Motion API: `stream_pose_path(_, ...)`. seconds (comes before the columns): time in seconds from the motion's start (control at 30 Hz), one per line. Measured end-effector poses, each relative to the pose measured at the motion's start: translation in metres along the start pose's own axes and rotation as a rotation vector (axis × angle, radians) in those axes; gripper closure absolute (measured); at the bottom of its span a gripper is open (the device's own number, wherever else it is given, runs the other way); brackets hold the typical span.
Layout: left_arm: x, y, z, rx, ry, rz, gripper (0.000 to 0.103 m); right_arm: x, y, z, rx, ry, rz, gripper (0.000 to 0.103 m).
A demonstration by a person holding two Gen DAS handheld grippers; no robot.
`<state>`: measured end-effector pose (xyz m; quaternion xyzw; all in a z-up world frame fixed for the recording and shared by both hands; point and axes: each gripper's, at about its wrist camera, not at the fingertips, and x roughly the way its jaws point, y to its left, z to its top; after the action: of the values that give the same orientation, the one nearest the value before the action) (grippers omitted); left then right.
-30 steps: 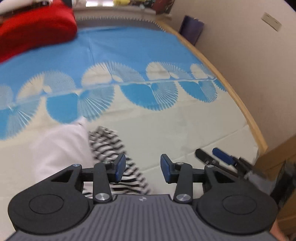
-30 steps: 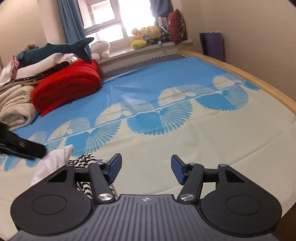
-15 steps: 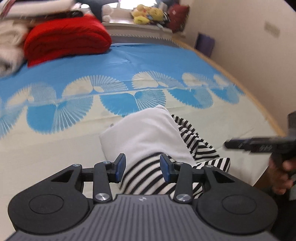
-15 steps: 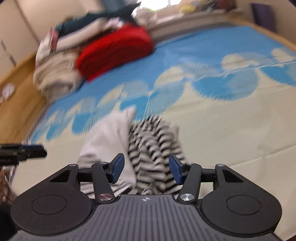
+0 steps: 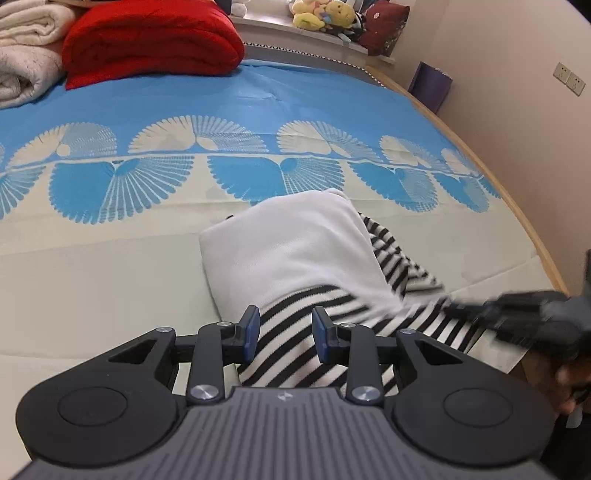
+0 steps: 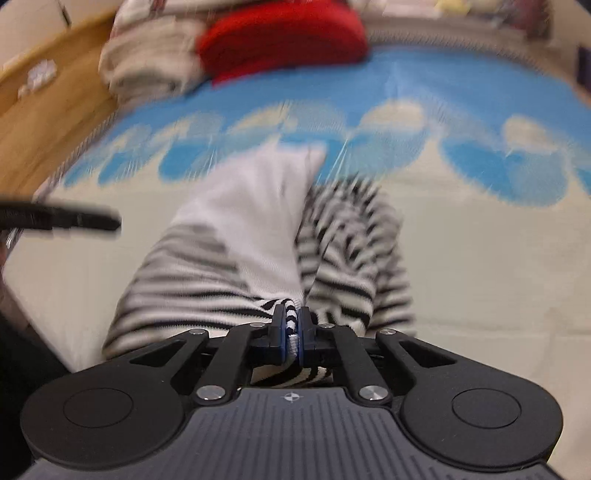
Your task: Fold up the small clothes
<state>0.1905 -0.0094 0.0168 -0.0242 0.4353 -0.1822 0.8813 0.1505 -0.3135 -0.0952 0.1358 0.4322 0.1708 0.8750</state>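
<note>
Early going here: the striped garment (image 5: 295,347) lies crumpled near the front edge of the bed (image 5: 110,266), nothing folded yet; the right gripper (image 6: 291,328) has just snapped closed and pinches a striped edge; the left gripper (image 5: 284,338) has just been narrowing, cloth between its pads but not visibly pressed. The left view is sharp and shows the red blanket (image 5: 147,40); the right view, blurred, alone shows the pinch.

I count 1 striped garment (image 5: 295,343) on my bed (image 5: 110,280), beside 1 red blanket (image 5: 151,40) and 2 pale rolled blankets (image 5: 26,48). On the windowsill sit 2 yellow plush toys (image 5: 325,14) and 1 dark cushion (image 5: 384,26).
</note>
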Motion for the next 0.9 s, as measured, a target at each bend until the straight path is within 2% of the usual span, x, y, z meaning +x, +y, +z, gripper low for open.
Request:
stream_pose_path(0.1,0.000,-0.007,-0.003,-0.011,-0.004,-0.038,0.069,-0.047,-0.024,0.003,0.076,-0.159,-0.004,0.099)
stream_pose_path(0.17,0.002,-0.015,-0.003,-0.006,-0.002,-0.077,0.069,-0.070,-0.039,0.000,0.105,-0.190,-0.010,0.099)
stream_pose_path(0.23,0.006,-0.027,-0.005,0.016,0.010,-0.105,0.069,-0.083,-0.050,-0.007,0.104,-0.182,-0.037,0.099)
stream_pose_path(0.37,0.020,-0.057,-0.010,0.095,0.049,-0.164,0.069,-0.086,-0.061,-0.024,0.041,-0.081,-0.100,0.099)
stream_pose_path(0.47,0.036,-0.076,-0.017,0.165,0.118,-0.200,0.069,-0.069,-0.061,-0.033,-0.003,-0.003,-0.140,0.099)
stream_pose_path(0.5,0.045,-0.083,-0.021,0.197,0.160,-0.192,0.067,-0.063,-0.062,-0.035,-0.003,0.023,-0.149,0.099)
stream_pose_path(0.53,0.058,-0.087,-0.027,0.229,0.218,-0.165,0.064,-0.053,-0.063,-0.037,-0.001,0.062,-0.166,0.099)
stream_pose_path(0.6,0.084,-0.092,-0.040,0.288,0.320,-0.096,0.063,-0.026,-0.060,-0.041,-0.015,0.167,-0.213,0.099)
stream_pose_path(0.63,0.094,-0.095,-0.047,0.317,0.351,-0.063,0.056,-0.010,-0.056,-0.045,-0.045,0.229,-0.235,0.099)
stream_pose_path(0.73,0.106,-0.106,-0.055,0.415,0.357,-0.039,0.055,0.021,-0.043,-0.053,-0.125,0.340,-0.272,0.099)
stream_pose_path(0.83,0.105,-0.099,-0.050,0.371,0.372,-0.061,0.055,0.025,-0.043,-0.044,-0.079,0.334,-0.271,0.097)
stream_pose_path(0.9,0.099,-0.089,-0.041,0.296,0.370,-0.091,0.055,0.010,-0.052,-0.026,0.009,0.226,-0.276,0.090)
